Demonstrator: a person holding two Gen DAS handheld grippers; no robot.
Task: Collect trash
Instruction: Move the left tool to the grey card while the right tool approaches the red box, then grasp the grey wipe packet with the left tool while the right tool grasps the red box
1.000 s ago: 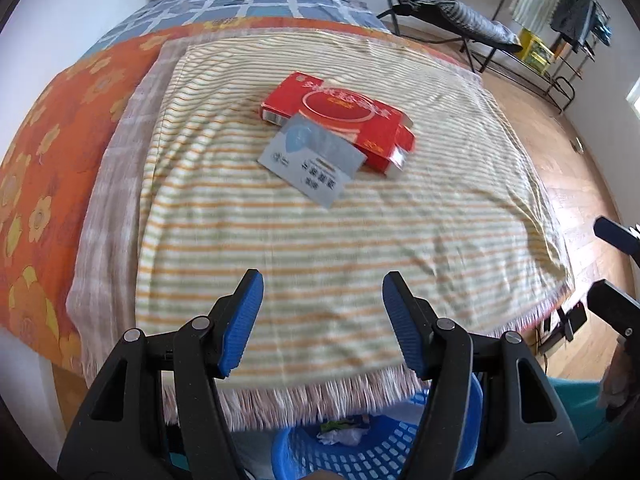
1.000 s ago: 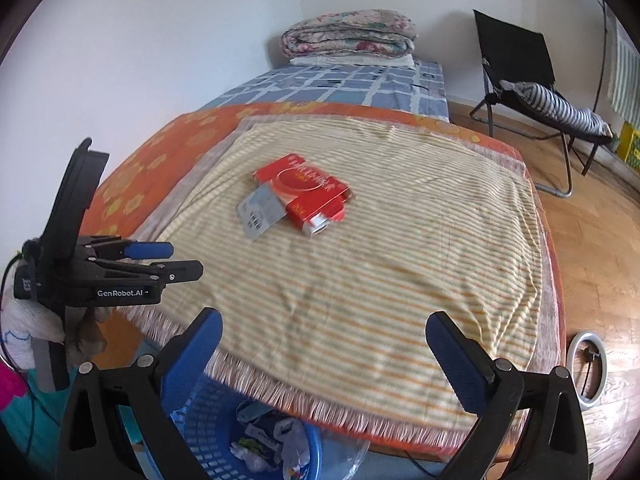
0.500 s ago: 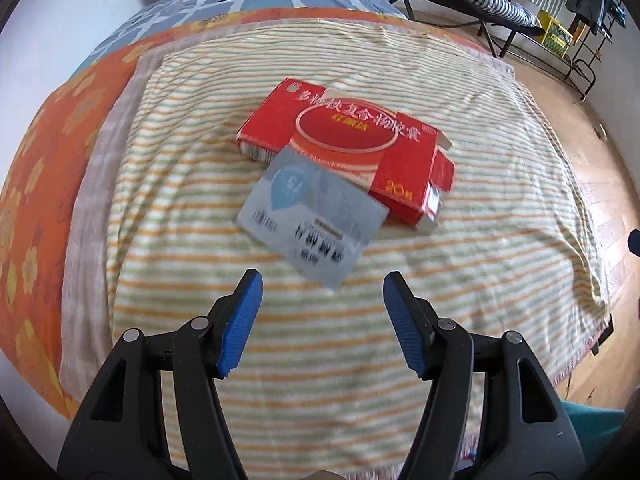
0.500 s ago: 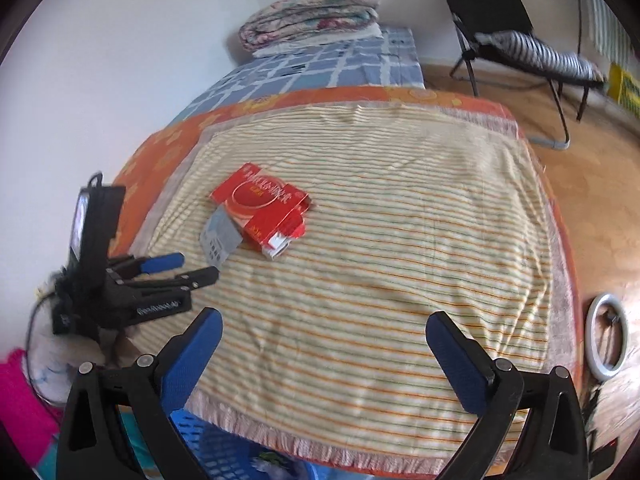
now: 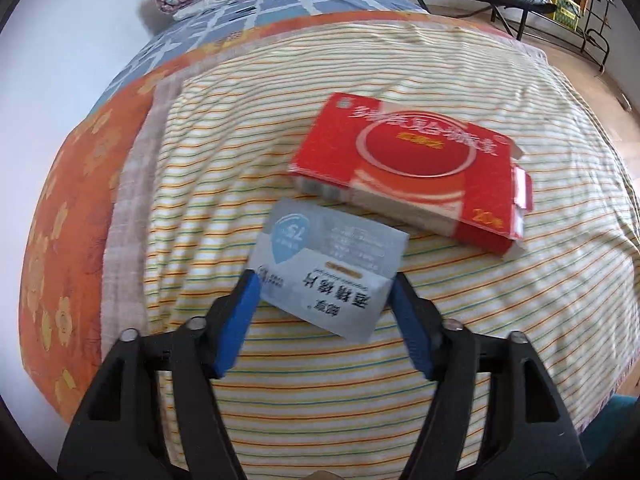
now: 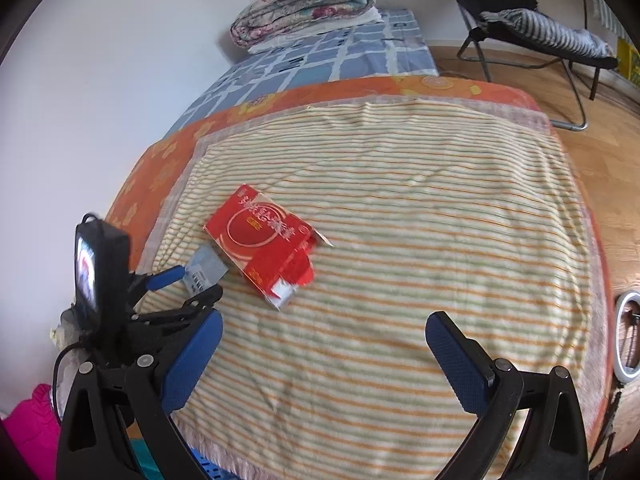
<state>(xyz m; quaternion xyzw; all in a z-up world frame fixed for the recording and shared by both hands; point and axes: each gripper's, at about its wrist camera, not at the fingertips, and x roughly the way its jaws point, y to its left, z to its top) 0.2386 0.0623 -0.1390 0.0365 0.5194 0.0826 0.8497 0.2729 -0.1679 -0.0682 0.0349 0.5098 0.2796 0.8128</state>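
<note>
The left gripper (image 5: pixel 324 280) straddles the near end of the flat grey-blue paper packet (image 5: pixel 330 266), jaws parted, not yet clamped. It lies on the striped blanket (image 5: pixel 360 400) just beside the red cardboard box (image 5: pixel 416 168). Closing could pinch cloth or slide the thin packet away. The right gripper (image 6: pixel 324 354) hangs released, near.
</note>
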